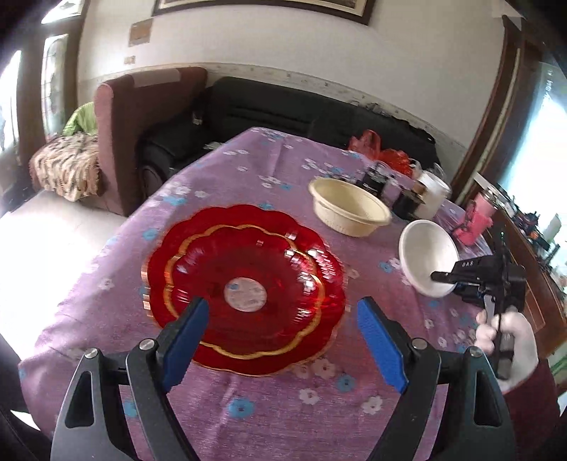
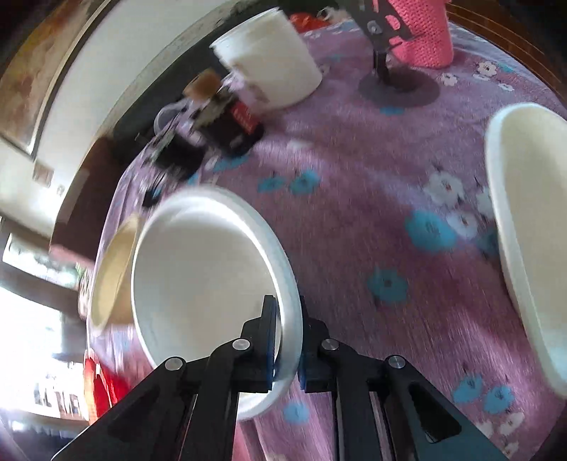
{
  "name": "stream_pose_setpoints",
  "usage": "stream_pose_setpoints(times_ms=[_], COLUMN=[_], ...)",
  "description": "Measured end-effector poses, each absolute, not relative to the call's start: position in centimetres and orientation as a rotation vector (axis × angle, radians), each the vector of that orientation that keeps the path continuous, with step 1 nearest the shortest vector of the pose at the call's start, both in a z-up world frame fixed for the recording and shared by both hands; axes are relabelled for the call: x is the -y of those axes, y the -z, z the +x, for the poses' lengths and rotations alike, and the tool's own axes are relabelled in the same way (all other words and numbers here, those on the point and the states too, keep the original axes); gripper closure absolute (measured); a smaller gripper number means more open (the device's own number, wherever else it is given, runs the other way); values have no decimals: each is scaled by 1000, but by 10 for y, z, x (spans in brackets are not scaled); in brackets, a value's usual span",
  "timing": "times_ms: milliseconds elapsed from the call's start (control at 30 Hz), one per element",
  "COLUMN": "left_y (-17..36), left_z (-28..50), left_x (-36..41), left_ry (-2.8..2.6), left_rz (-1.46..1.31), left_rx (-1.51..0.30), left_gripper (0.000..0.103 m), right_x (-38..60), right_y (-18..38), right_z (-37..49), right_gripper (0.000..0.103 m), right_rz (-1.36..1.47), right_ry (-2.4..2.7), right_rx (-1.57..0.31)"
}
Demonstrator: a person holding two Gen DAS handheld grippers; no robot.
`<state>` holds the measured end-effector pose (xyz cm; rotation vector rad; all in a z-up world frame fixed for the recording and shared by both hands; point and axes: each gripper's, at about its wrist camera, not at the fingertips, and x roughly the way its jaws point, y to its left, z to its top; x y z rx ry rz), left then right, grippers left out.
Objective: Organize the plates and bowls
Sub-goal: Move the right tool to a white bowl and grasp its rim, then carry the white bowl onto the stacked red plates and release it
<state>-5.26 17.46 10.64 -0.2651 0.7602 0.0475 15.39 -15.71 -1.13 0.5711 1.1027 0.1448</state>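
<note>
1. Bowl in the clamp! The right gripper (image 2: pixel 287 337) has its fingers pinched on the rim of the white bowl (image 2: pixel 205 276), one finger inside the wall, one outside, and the bowl is tipped up on its side.
2. Only the right wrist view shows a second white bowl (image 2: pixel 524 220), off to the right of the held one and cut by the frame edge.
3. Only the left wrist view shows the left gripper (image 1: pixel 281 319) with its blue pads (image 1: pixel 381 349) spread wide apart, gripping nothing, poised over the near edge of the red plates (image 1: pixel 244 287).
4. Those red plates are a scalloped, gold-trimmed pair, the smaller nested on the larger, left of the white bowl (image 1: pixel 427 255).
5. A cream bowl (image 1: pixel 349 205) sits just beyond the white bowl, nothing visible in it; the white bowl's inside looks bare too.
6. Behind both bowls stand a white tub (image 2: pixel 269 60), dark jars (image 2: pixel 226 113) and a pink knitted thing (image 2: pixel 421 32).
7. All of it is on a purple flowered tablecloth (image 1: pixel 248 407), with a black sofa (image 1: pixel 283 106) and a maroon armchair (image 1: pixel 141 124) beyond.
</note>
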Motion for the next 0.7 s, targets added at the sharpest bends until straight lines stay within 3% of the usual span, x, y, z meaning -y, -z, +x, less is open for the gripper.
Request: stream_pose_setpoints(times_ms=[433, 533, 700], left_y=[-64, -49, -37], left_z=[-26, -20, -4], left_x=[-90, -68, -46], left_ry=[129, 133, 134], left_rz=[-222, -159, -87], left_rx=[-972, -1014, -1026], left_gripper=[18, 19, 20], right_x=[127, 123, 127], right_y=[15, 12, 3], right_z=[31, 17, -2], right_gripper=[94, 91, 76], right_rz=[368, 294, 262], right_ry=[-476, -442, -429], right_rx=[-1310, -1255, -1171])
